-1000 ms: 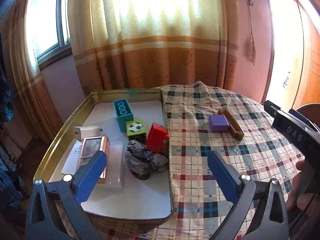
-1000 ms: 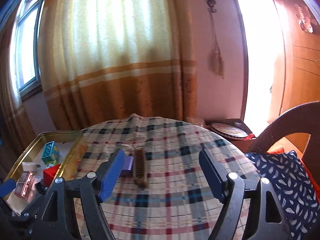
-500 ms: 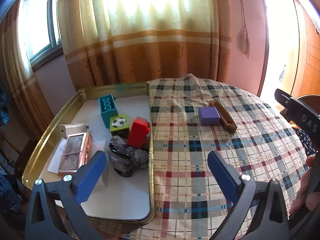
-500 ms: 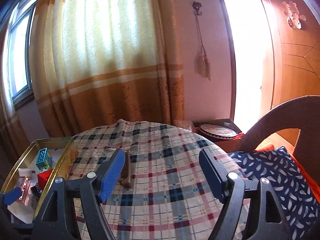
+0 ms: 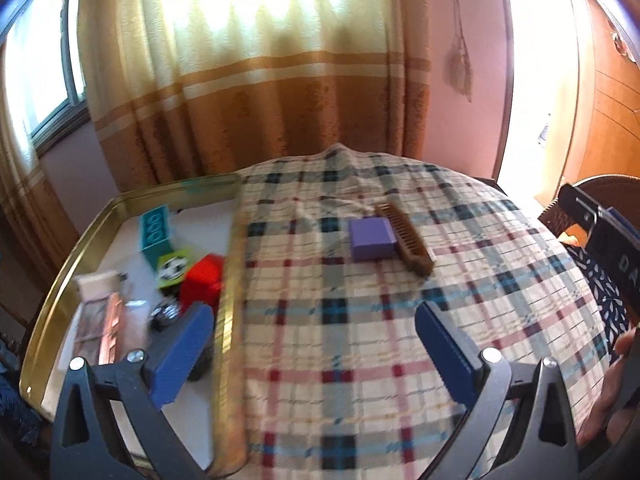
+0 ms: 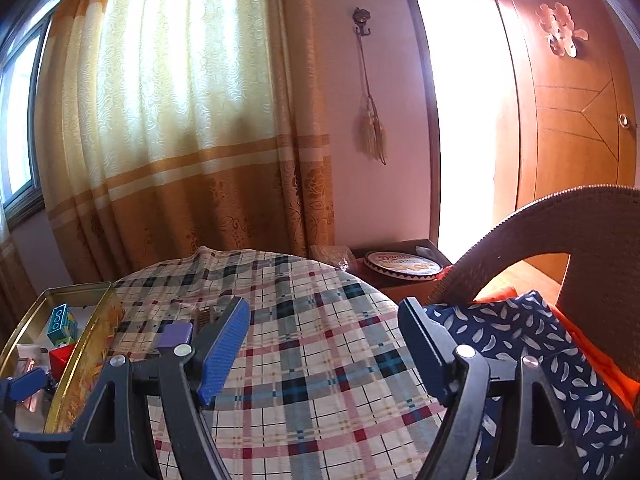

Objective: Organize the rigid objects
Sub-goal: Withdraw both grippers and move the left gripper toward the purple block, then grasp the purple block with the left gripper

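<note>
A purple block (image 5: 370, 239) and a brown wooden comb (image 5: 405, 234) lie side by side on the plaid tablecloth, beyond my left gripper (image 5: 312, 346), which is open and empty over the cloth. A gold tray (image 5: 230, 264) at the left holds a teal block (image 5: 154, 229), a football cube (image 5: 173, 269), a red block (image 5: 202, 285), a pink case (image 5: 105, 330) and a dark lump, partly hidden. My right gripper (image 6: 324, 354) is open and empty at the table's right side. The purple block (image 6: 176, 335) and comb (image 6: 205, 316) show behind its left finger.
A wicker chair (image 6: 560, 232) with a blue patterned cushion (image 6: 520, 344) stands right of the table. A low stand with a round tin (image 6: 402, 265) sits behind it. Curtains (image 5: 240, 92) hang behind the table. The right gripper's body (image 5: 600, 232) shows at the left view's edge.
My left gripper has swung right, from over the tray to over the cloth facing the purple block and comb. My right gripper has swung right and up toward the chair.
</note>
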Motion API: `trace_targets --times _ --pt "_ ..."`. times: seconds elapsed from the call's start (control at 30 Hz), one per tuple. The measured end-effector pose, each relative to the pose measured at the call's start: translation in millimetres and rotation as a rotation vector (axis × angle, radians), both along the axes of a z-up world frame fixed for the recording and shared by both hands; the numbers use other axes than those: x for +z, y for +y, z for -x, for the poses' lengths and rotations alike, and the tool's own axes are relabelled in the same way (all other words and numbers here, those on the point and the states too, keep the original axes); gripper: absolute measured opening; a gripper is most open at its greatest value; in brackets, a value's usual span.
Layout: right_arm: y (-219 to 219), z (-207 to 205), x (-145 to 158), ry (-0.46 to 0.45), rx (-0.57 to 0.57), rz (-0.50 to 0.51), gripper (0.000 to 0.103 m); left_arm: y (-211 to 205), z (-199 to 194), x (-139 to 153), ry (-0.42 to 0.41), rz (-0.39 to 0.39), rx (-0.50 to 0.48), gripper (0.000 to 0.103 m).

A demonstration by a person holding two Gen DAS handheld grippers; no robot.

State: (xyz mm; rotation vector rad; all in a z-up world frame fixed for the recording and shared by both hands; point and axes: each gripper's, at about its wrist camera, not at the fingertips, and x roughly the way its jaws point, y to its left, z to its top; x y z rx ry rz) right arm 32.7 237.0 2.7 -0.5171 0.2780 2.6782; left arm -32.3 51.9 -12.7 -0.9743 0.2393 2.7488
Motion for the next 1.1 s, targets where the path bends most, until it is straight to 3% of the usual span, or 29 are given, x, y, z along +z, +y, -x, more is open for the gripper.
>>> trace_targets --times 0.37,0.6,1.1 --pt "3 1 -2 -0.003 0.01 0.027 0.078 43 61 -2 -0.077 0.013 0.001 0.101" --pt "5 5 -4 -0.02 0.026 0.04 0.078 53 94 -19 -0.146 0.036 0.022 0.091" --pt "9 12 -9 -0.056 0.045 0.067 0.078 52 113 -39 -0.219 0.046 0.051 0.091"
